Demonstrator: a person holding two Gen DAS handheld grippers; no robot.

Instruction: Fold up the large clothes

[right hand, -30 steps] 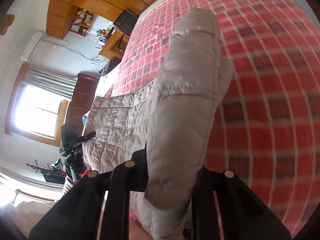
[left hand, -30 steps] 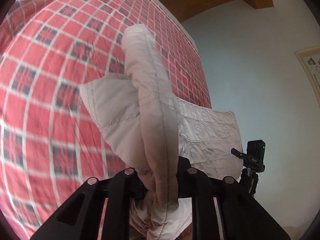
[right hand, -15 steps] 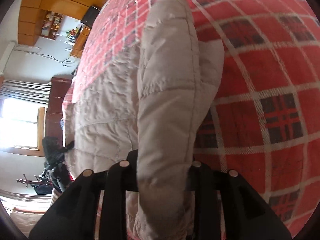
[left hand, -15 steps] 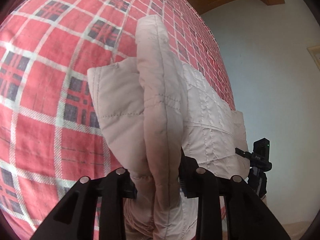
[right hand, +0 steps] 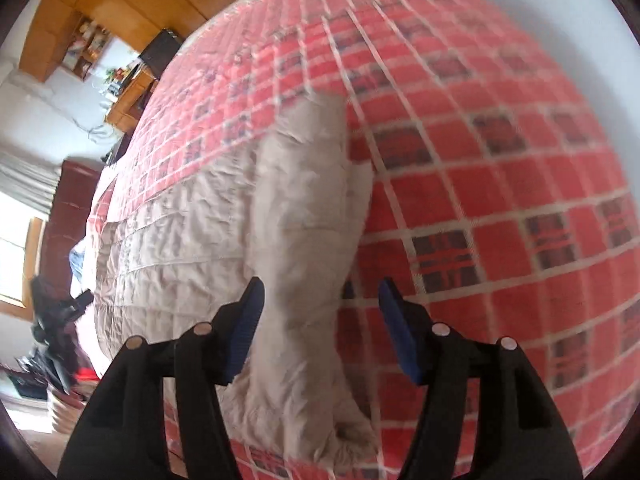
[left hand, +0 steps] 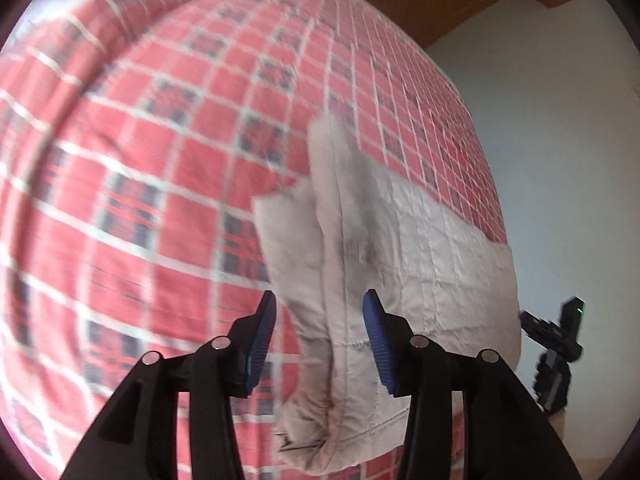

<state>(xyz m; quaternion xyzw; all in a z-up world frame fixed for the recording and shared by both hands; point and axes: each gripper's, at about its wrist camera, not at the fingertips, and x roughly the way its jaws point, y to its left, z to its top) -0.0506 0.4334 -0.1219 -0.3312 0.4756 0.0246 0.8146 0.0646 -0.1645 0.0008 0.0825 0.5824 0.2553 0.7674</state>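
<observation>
A beige quilted jacket [left hand: 420, 264] lies on a bed with a red plaid cover [left hand: 140, 200]. One sleeve is folded along the jacket's edge as a thick ridge [left hand: 340, 220]. My left gripper [left hand: 320, 332] stands open over the near end of that ridge, its blue pads [left hand: 262, 332] apart from the cloth. In the right wrist view the same jacket [right hand: 180, 232] spreads to the left, its other sleeve ridge [right hand: 308, 200] running away from me. My right gripper [right hand: 320, 324] is open too, with the sleeve's end lying loose between and below its fingers.
The plaid cover [right hand: 500, 200] stretches wide on the outer side of each sleeve. A black camera on a stand [left hand: 556, 336] is beyond the bed's edge. Wooden cabinets [right hand: 100, 20], a dark dresser [right hand: 68, 208] and a bright window [right hand: 16, 264] are on the left.
Both grippers have opened and let go of the sleeves, which now lie flat on the jacket. Both have drawn back a little from the cloth.
</observation>
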